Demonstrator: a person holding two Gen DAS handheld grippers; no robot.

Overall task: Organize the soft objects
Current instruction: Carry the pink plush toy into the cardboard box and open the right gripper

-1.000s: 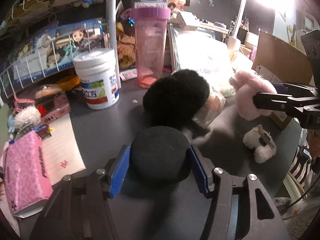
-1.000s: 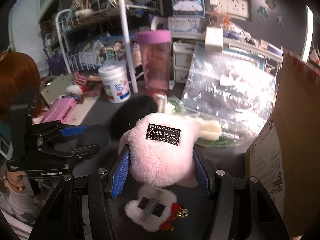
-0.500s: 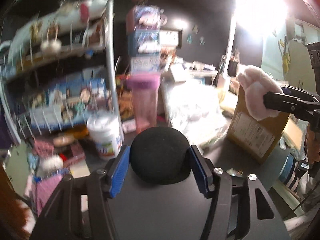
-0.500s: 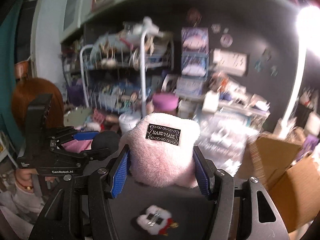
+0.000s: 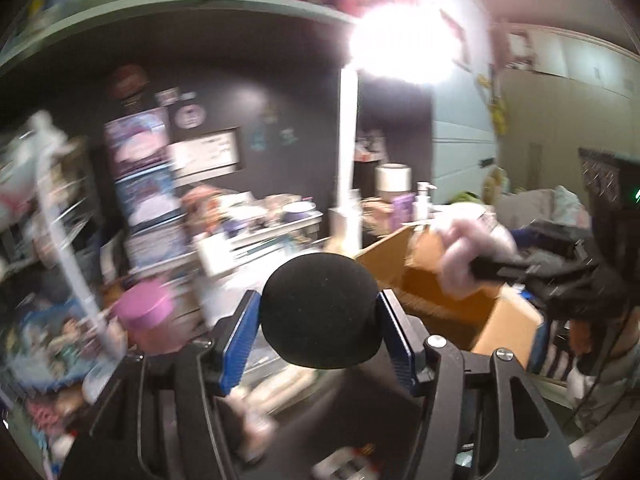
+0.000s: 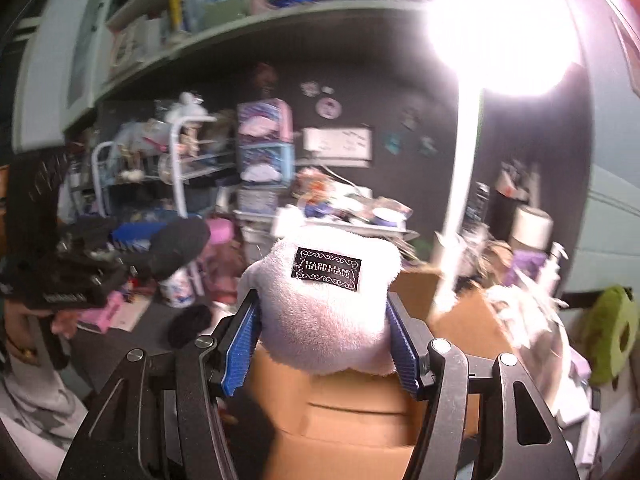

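Two soft items are held, one per hand-held gripper. Left wrist view: the left hand-held gripper (image 5: 320, 334) is clamped on a black round pad (image 5: 320, 314), raised above the table, near an open cardboard box (image 5: 448, 300). Heavy blur is noted. Right wrist view: the right hand-held gripper (image 6: 322, 340) is closed on a pink plush (image 6: 320, 304) labelled "HAND MADE", directly over the box (image 6: 360, 412).
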